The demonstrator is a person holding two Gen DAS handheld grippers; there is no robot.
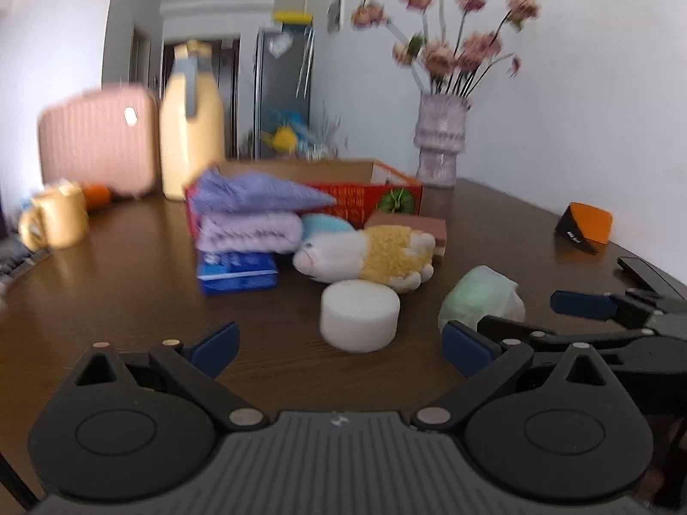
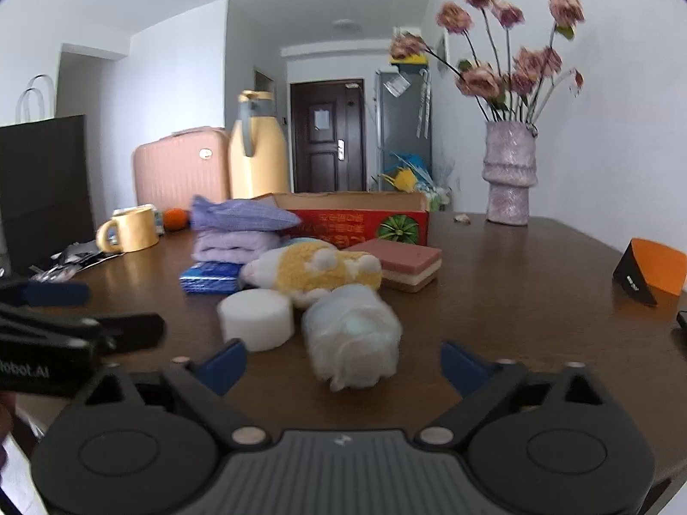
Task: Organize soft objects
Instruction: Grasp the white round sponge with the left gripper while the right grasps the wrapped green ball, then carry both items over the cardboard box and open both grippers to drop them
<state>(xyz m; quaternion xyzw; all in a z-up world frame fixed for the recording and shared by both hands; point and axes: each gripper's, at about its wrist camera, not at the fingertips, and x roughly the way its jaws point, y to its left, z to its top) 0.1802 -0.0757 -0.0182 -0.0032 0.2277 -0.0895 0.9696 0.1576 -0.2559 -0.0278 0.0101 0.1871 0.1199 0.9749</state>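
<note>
A white foam cylinder (image 1: 358, 315) stands on the brown table (image 1: 129, 300), just ahead of my open left gripper (image 1: 339, 349). A pale green and white soft bundle (image 2: 352, 334) lies between the fingers of my open right gripper (image 2: 343, 365), and the pads are clear of it. Behind them lie a yellow and white plush toy (image 2: 313, 270), a layered pink sponge (image 2: 408, 264), folded purple cloths (image 1: 253, 210) on a blue tissue pack (image 1: 236, 272), and a red cardboard box (image 2: 356, 214). Each gripper shows in the other's view: right gripper (image 1: 517, 312), left gripper (image 2: 124, 310).
A vase of flowers (image 2: 509, 171) stands at the back right. A yellow jug (image 2: 257, 150), a pink case (image 2: 180, 167), a yellow mug (image 2: 129, 229) and an orange (image 2: 176, 219) are at the back left. An orange and black card (image 2: 650, 270) sits by the right edge.
</note>
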